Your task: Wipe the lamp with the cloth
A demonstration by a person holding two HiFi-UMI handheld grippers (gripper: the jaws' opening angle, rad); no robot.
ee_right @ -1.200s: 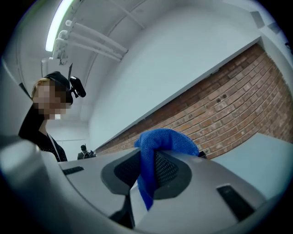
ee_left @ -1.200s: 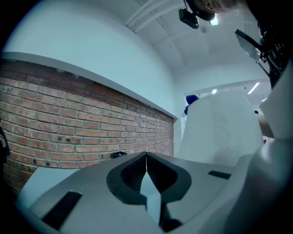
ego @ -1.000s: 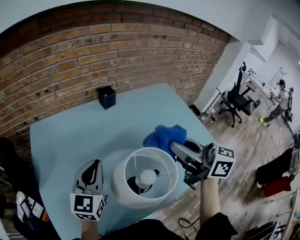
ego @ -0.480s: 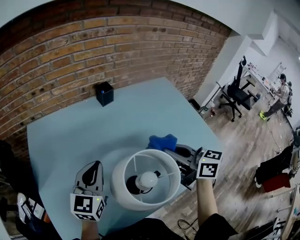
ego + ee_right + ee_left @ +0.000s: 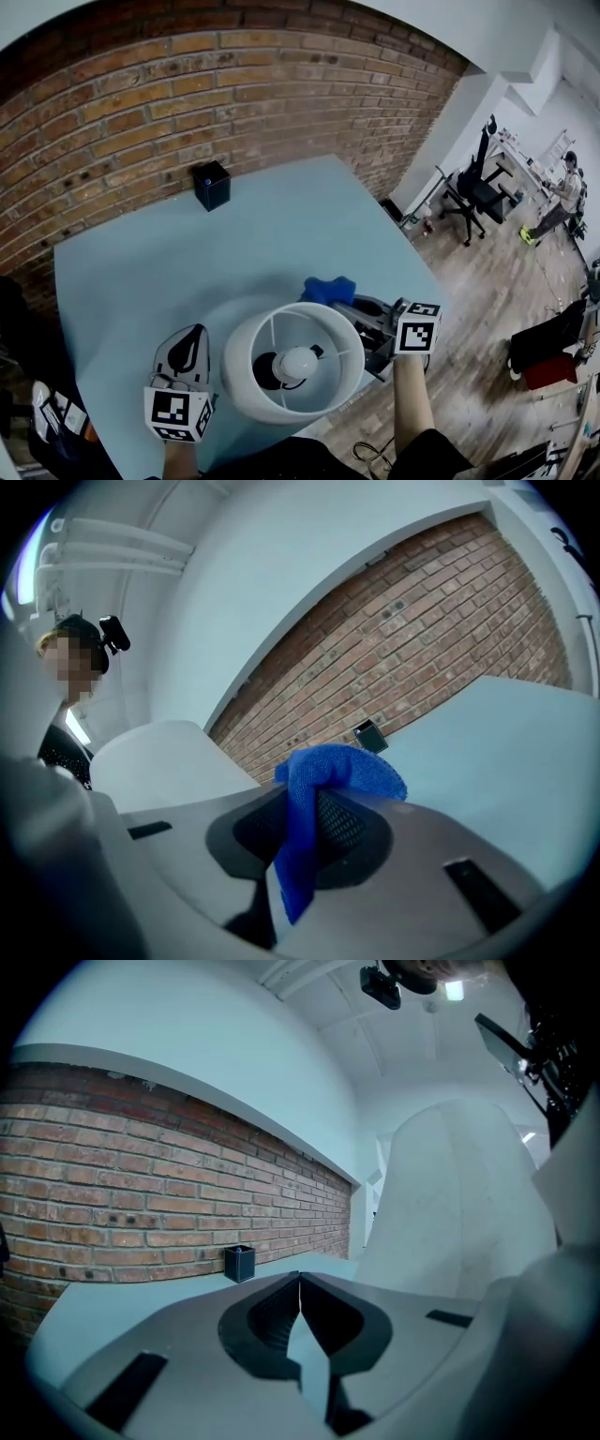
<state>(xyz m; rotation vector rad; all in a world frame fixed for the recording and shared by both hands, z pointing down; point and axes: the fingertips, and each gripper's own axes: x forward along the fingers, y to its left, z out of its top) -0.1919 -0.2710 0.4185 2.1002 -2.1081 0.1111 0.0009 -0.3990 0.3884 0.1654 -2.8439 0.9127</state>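
My right gripper (image 5: 309, 801) clamps the cloth (image 5: 343, 761) just beside the lamp (image 5: 246, 389); I'd press lightly and sweep round the shade. My left gripper (image 5: 300, 1284) sits clenched, empty.

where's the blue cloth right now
In the head view the blue cloth sits right of centre, pinched in the right claw just beyond the far-right rim of the white drum lampshade.

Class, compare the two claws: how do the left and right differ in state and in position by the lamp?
The left claw is shut on nothing; the right claw is shut on the blue cloth. The left claw sits left of the lamp, the right claw on its right. Both are shut, close beside the lamp.
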